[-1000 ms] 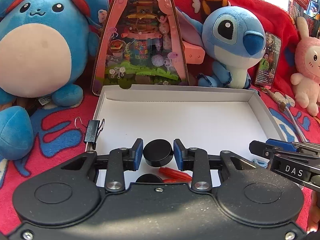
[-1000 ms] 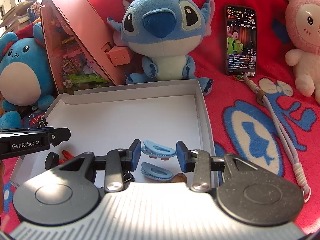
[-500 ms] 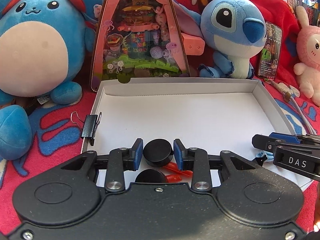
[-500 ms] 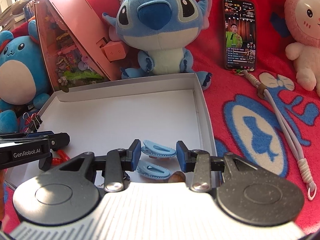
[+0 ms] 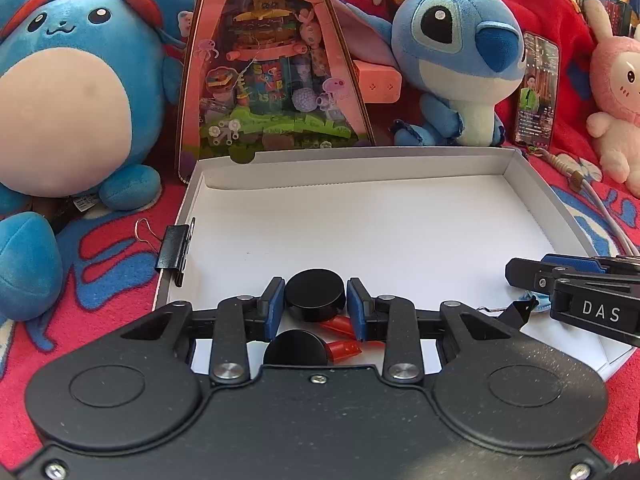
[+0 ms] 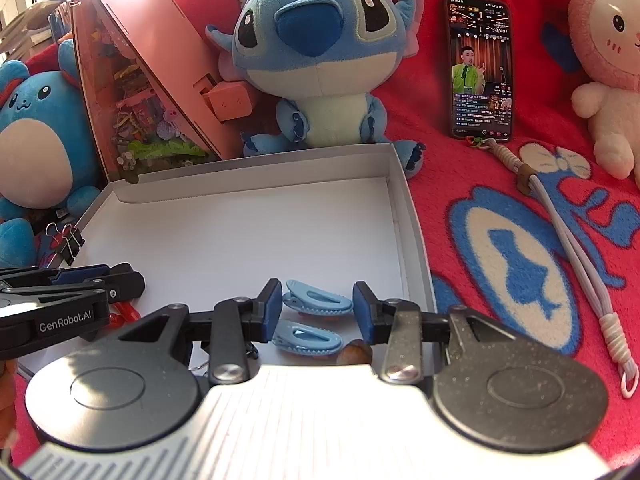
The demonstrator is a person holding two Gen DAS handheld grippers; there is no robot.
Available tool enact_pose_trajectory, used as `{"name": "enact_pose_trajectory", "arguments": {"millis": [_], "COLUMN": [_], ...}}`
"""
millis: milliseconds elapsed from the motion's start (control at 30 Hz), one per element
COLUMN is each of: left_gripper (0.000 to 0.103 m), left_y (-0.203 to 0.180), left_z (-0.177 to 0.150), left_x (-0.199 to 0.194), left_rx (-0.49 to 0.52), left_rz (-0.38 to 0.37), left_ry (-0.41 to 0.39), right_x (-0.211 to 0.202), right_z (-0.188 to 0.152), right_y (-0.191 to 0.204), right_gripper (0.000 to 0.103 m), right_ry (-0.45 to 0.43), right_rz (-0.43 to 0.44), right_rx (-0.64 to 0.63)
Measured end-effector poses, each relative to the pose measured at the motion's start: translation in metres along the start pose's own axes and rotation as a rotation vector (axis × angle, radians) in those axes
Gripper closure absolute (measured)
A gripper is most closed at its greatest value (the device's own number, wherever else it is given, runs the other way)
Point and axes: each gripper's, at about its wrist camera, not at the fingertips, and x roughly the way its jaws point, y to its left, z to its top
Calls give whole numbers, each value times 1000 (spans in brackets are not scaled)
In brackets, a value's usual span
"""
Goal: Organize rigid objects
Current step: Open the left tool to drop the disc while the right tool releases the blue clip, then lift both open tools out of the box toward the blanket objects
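A shallow white box [image 5: 360, 156] [image 6: 260, 160] lies on a red blanket. My left gripper [image 5: 316, 300] [image 6: 136, 278] is shut on a black round disc [image 5: 315, 294] over the box's near left corner. A second black disc [image 5: 296, 348] and red pieces [image 5: 340, 326] lie below it. My right gripper [image 6: 317, 302] [image 5: 510, 274] hangs over the near right corner. Its jaws are opening around a light blue hair clip [image 6: 318, 302], with thin gaps at the pads. Another blue clip [image 6: 306, 338] and a small brown thing [image 6: 356, 354] lie beneath.
A black binder clip [image 5: 174, 248] [image 6: 66, 242] sits on the box's left wall. Behind the box stand a pink toy package [image 5: 272, 72], a blue plush [image 6: 316, 52] and a round blue plush [image 5: 68, 100]. A phone [image 6: 482, 68] with a strap and a pink rabbit plush [image 6: 612, 68] lie to the right.
The right jaws have spread slightly around the blue clip, which sits a little lower between them. The left gripper keeps its hold on the disc and has barely shifted.
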Motion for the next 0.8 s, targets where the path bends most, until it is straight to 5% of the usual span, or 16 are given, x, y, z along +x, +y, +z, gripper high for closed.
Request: {"name": "enact_pose_trajectory", "arguments": {"millis": [133,433,800], "left_gripper": [64,36,26], "left_y": [-2,-10,-13], "left_z": [-2,-12,-41], "left_x": [-7,-47,-112], "left_rx": [12,59,85], "left_rz": [5,2,-88], "left_ry": [-23,-131,-212], "right_x": [-4,-34,-89], "right_z": [-1,-7,-25], "right_y": [1,2,-3], "right_gripper": [54,30,16], "right_ry": [-16,-96,-202], "right_rz": [5,29,80], "right_rx": [-9,-38,-99]}}
